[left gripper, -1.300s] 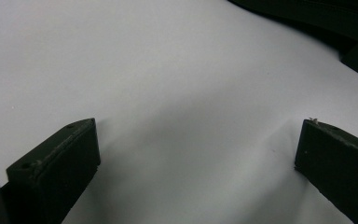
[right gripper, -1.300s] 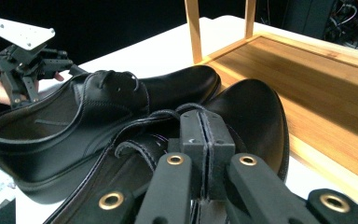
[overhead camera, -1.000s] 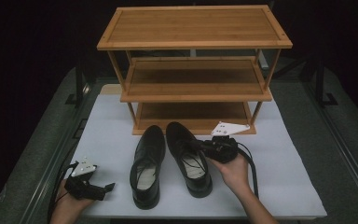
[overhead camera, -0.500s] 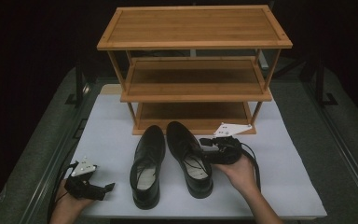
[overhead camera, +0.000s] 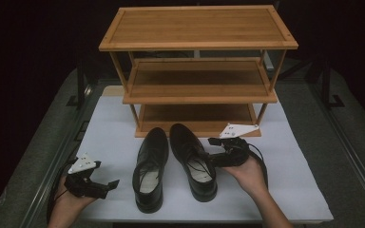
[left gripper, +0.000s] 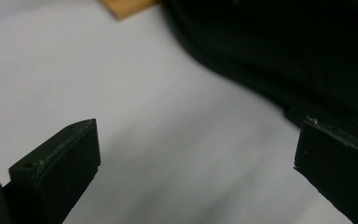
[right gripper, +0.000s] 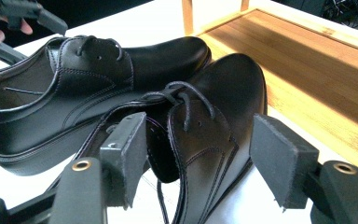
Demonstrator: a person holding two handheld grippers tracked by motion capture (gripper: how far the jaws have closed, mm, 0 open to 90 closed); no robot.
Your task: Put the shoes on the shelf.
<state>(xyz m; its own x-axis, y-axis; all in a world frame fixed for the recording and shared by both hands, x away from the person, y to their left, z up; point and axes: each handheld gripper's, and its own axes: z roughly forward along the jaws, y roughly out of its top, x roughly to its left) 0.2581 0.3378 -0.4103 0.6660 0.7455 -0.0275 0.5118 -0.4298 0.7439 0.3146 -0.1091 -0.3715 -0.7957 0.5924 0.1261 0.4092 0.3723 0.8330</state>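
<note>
Straddling right shoe [right gripper: 214, 121]: right gripper [right gripper: 198, 154] jaws.

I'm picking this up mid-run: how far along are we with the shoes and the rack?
Done: nothing shelved; the wooden rack holds no shoes. In hand: the right gripper, open, straddles the laced side of the right-hand shoe. The left gripper rests open beside the left-hand shoe. Left, probably: grasping and shelving both shoes.
</note>
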